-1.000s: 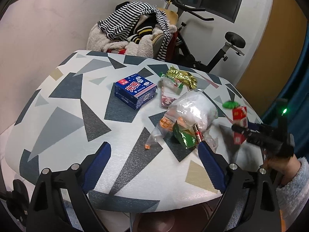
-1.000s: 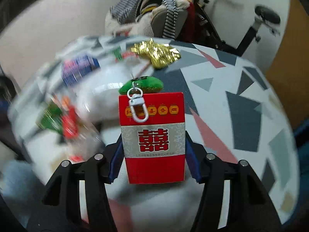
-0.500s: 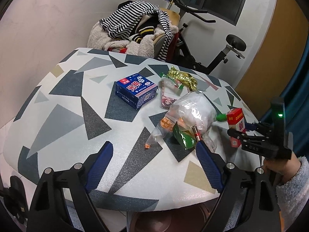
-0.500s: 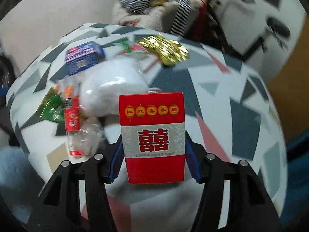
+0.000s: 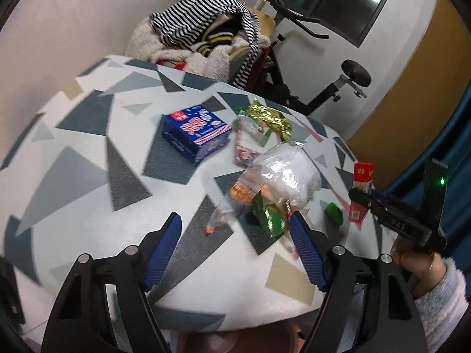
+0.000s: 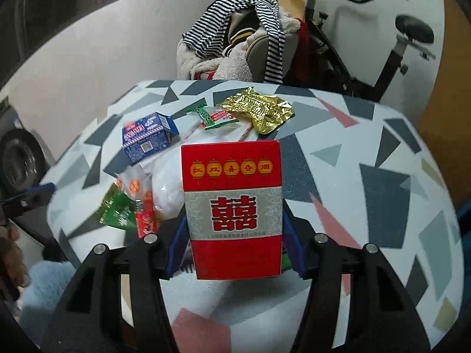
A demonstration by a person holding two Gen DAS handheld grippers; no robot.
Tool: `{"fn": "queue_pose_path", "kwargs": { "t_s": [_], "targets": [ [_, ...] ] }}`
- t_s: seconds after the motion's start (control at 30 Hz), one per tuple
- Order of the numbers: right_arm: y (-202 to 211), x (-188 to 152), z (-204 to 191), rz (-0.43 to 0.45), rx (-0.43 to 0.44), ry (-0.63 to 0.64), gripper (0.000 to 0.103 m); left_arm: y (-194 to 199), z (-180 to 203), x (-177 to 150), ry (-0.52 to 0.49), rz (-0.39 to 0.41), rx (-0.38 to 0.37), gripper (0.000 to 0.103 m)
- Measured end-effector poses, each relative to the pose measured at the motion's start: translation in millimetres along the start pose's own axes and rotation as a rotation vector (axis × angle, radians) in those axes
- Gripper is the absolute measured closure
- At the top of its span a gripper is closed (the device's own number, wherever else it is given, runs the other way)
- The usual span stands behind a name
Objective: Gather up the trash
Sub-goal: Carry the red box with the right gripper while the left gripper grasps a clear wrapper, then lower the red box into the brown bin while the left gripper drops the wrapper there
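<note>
My right gripper (image 6: 234, 241) is shut on a red cigarette box (image 6: 232, 209) and holds it upright above the table; the box also shows in the left wrist view (image 5: 361, 194), with a green charm (image 5: 334, 213) hanging below it. My left gripper (image 5: 235, 250) is open and empty over the table's front edge. Just beyond it lie a clear plastic bag of white stuff (image 5: 290, 176), a green wrapper (image 5: 269, 216), a gold foil wrapper (image 5: 269, 117) and a blue box (image 5: 195, 133).
The patterned table (image 5: 88, 158) has a rounded front edge. A chair piled with striped clothes (image 5: 206, 38) and an exercise bike (image 5: 323, 88) stand behind it. A brown round bin (image 5: 235, 338) shows below the front edge.
My right gripper has carried the red box back toward the front right of the table, and the green charm now hangs below it. My left gripper has shifted slightly forward.
</note>
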State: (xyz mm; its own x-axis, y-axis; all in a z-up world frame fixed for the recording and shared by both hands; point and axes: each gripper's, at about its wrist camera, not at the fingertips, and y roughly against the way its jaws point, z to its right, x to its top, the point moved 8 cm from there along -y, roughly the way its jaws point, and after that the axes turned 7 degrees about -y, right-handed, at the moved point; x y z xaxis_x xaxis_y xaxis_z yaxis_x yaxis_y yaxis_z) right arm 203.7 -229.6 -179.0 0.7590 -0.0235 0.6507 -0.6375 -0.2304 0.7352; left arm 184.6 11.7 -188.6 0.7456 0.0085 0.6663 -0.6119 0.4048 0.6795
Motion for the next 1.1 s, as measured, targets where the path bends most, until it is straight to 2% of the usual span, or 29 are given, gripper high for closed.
{"fn": "queue_pose_path", "kwargs": {
  "t_s": [0.07,0.13,0.3,0.4,0.5,0.57,0.6,0.7,0.83,1.1],
  "targets": [
    [0,-2,-3,-0.005,0.008,-0.004,0.045,-18,-2,6,0.0,-0.03,-0.012,0.039],
    [2,-3,-7,-0.002,0.004,0.013,0.045,-36,-5,12,0.027,-0.058,-0.038,0.041],
    [3,-9,-4,-0.011,0.011,-0.003,0.045,-81,-16,23,0.189,-0.153,-0.114,0.044],
    [3,-15,0,-0.019,0.007,-0.016,0.045,-97,-15,28,0.228,-0.177,-0.126,0.046],
    [4,-20,6,-0.025,0.003,-0.028,0.045,-108,-13,27,0.239,-0.21,-0.123,0.059],
    [5,-23,9,-0.028,0.003,-0.037,0.045,-113,-11,24,0.239,-0.225,-0.12,0.079],
    [5,-24,10,-0.028,0.003,-0.042,0.045,-115,-11,23,0.237,-0.227,-0.117,0.083],
    [8,-25,13,-0.026,0.003,-0.049,0.045,-112,-9,25,0.232,-0.201,-0.12,0.092],
    [15,-26,14,-0.015,0.005,-0.057,0.045,-98,-8,37,0.214,-0.159,-0.125,0.093],
    [34,-30,0,0.015,0.033,-0.054,0.045,-46,11,64,0.092,-0.076,-0.124,0.093]
  ]
}}
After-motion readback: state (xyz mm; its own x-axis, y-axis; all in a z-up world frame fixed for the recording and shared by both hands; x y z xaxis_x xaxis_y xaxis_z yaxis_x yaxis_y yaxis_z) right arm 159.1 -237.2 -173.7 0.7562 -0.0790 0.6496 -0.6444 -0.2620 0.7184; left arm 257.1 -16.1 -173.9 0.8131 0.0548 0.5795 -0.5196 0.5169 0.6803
